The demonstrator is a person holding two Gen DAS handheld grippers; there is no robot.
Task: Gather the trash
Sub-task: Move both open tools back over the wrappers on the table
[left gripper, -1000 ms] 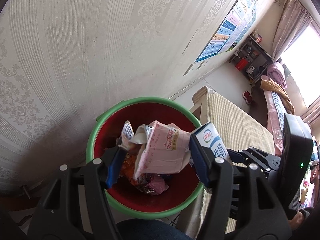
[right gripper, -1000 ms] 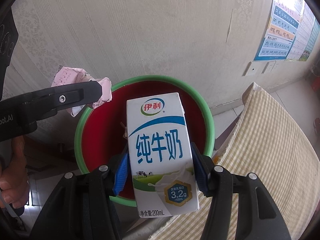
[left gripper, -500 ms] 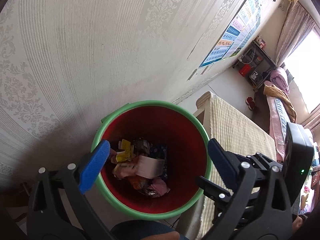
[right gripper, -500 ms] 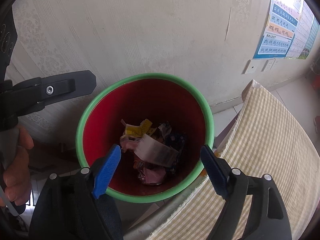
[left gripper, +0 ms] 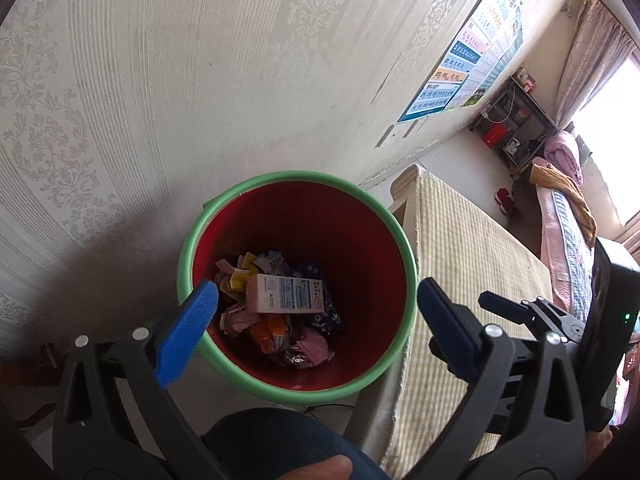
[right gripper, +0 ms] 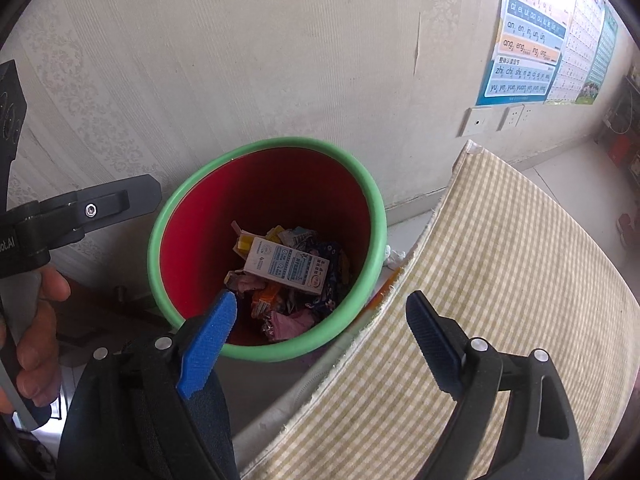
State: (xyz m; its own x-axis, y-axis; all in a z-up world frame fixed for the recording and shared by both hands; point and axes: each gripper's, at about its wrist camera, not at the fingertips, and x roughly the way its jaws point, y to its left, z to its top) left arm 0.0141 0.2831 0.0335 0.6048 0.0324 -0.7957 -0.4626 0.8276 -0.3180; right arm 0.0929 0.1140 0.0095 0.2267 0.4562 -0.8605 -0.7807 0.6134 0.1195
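Observation:
A red bin with a green rim [left gripper: 296, 178] [right gripper: 256, 148] stands by the wall. In it a white milk carton [left gripper: 285, 299] [right gripper: 286, 266] lies on its side on top of crumpled wrappers [left gripper: 310, 346] [right gripper: 286, 322]. My left gripper [left gripper: 318, 308] is open and empty above the bin's near rim. My right gripper [right gripper: 320, 322] is open and empty, over the bin's near edge beside the table. The right gripper's body [left gripper: 560, 328] shows at the right of the left wrist view; the left gripper's finger [right gripper: 100, 204] shows at the left of the right wrist view.
A table with a yellow checked cloth [left gripper: 460, 248] [right gripper: 500, 280] stands right of the bin. The patterned wall [left gripper: 200, 80] is just behind it, with a poster [right gripper: 532, 60] and sockets [right gripper: 496, 118]. A knee in blue jeans [left gripper: 280, 436] is below the grippers.
Both grippers opened and let go: the pink wrapper and the milk carton dropped into the bin. Both grippers have since drawn back a little from the bin.

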